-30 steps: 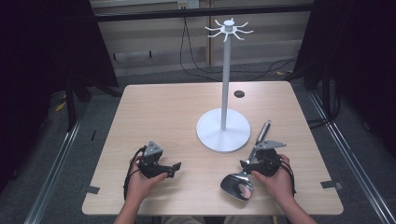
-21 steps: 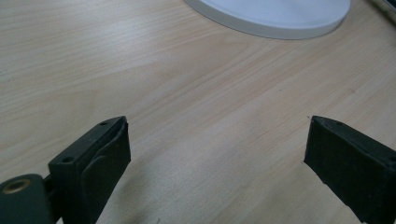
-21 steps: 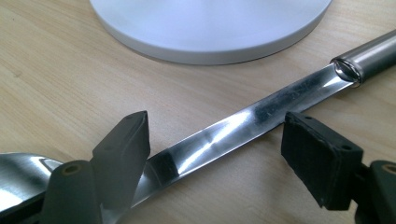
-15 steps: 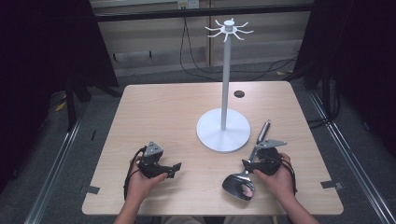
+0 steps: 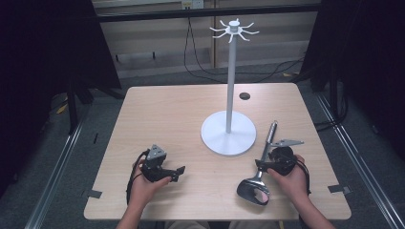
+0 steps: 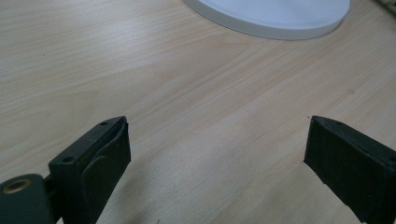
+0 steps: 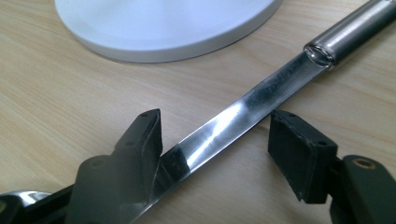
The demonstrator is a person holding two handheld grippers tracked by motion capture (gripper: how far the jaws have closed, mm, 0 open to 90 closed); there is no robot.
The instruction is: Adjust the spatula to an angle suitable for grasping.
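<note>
Left gripper low over the surface, held in the left hand, near the front edge. Jaws spread wide in the left gripper view, nothing between them but bare wood; released, touching no object. Grey three-cornered plate on top, cable looping back beside the wrist. Ahead of the jaws and to their right, the rim of the white stand base, well apart from both jaws.

Right of that gripper, the stand: round white base flat on the surface, thin white pole upright, small hooks fanned at the top. Beyond the base, toward the far edge, a small dark round spot in the wood.

Further right, the right gripper in the right hand, jaws around the ladle partway along its handle. In the right gripper view, jaws partly open: flat shiny handle running slantwise between them, pressed against or just beside the left jaw, a clear gap to the right jaw. Not clenched; straddling the handle rather than squeezing it. Rounded thicker end of the handle ahead of the jaws, just beside the white base. Ladle bowl behind the jaws, toward the front edge, lying on the surface, just left of the right hand.
</note>
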